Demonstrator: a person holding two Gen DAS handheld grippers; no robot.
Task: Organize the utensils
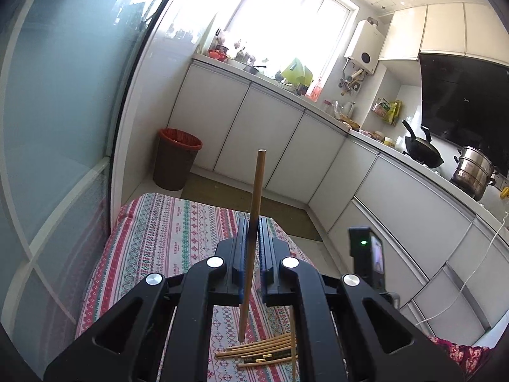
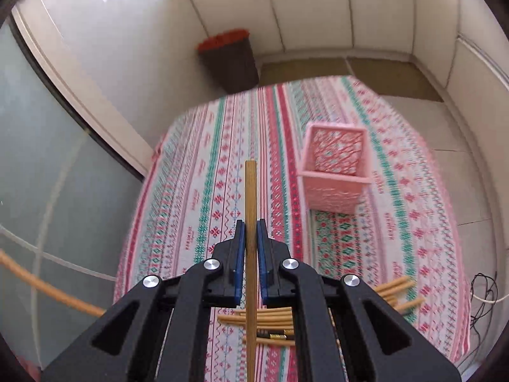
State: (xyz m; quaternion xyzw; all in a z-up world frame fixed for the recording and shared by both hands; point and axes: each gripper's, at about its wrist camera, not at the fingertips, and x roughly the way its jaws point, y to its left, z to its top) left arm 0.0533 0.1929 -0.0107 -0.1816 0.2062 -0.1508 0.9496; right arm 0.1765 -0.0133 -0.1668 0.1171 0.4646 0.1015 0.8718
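Note:
My left gripper (image 1: 253,222) is shut on a single wooden chopstick (image 1: 256,197) that stands upright between the blue pads, its tip above a pile of chopsticks (image 1: 257,348) on the patterned tablecloth (image 1: 165,238). My right gripper (image 2: 251,224) is shut on another wooden chopstick (image 2: 250,191), held lengthwise and pointing forward. A pink lattice holder basket (image 2: 335,168) stands on the cloth ahead and to the right of it. The chopstick pile (image 2: 270,316) lies under the right gripper, with more sticking out at the right (image 2: 397,289).
A brown bin with a red liner (image 1: 176,162) stands on the floor beyond the table; it also shows in the right wrist view (image 2: 230,60). White cabinets (image 1: 254,133) and a cluttered counter with a wok (image 1: 423,149) and a steel pot (image 1: 474,172) lie to the right. A glass door (image 1: 47,127) is at the left.

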